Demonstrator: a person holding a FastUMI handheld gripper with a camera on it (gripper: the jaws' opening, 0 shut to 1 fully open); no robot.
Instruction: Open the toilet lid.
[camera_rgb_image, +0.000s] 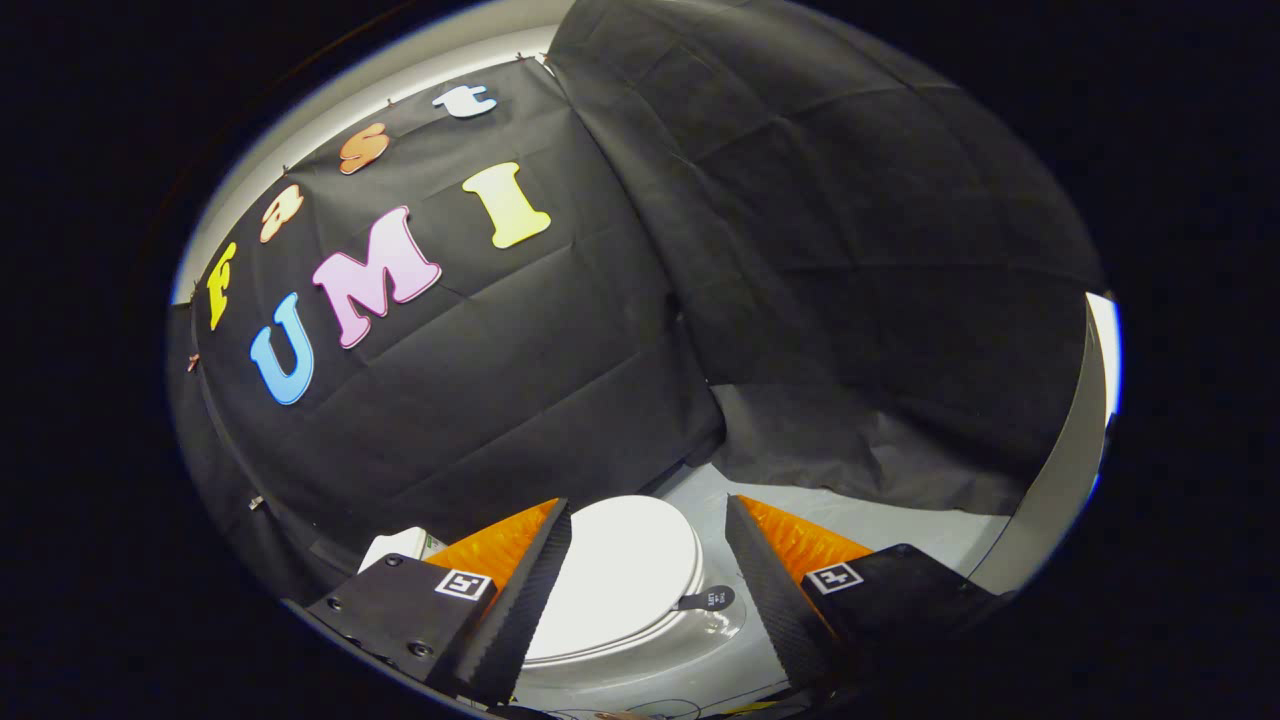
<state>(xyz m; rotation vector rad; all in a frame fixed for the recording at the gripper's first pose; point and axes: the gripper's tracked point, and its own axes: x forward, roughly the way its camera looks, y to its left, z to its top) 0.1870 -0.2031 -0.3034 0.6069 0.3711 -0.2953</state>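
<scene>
Between spread claw (648, 560) fingers: white toilet lid (620, 575), closed, flat.

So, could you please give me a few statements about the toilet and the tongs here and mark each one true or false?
1. The toilet lid is down, closed over the bowl. True.
2. The tongs are shut on the lid. False: the fingers stand wide apart and touch nothing.
3. The toilet shows between the two fingers. True.
4. A small dark tab sticks out from the lid's rim, on the side of the right finger. True.
5. The lid is black. False: it is white.
6. The booth wall behind the toilet is bare white tile. False: it is draped in black cloth.
</scene>
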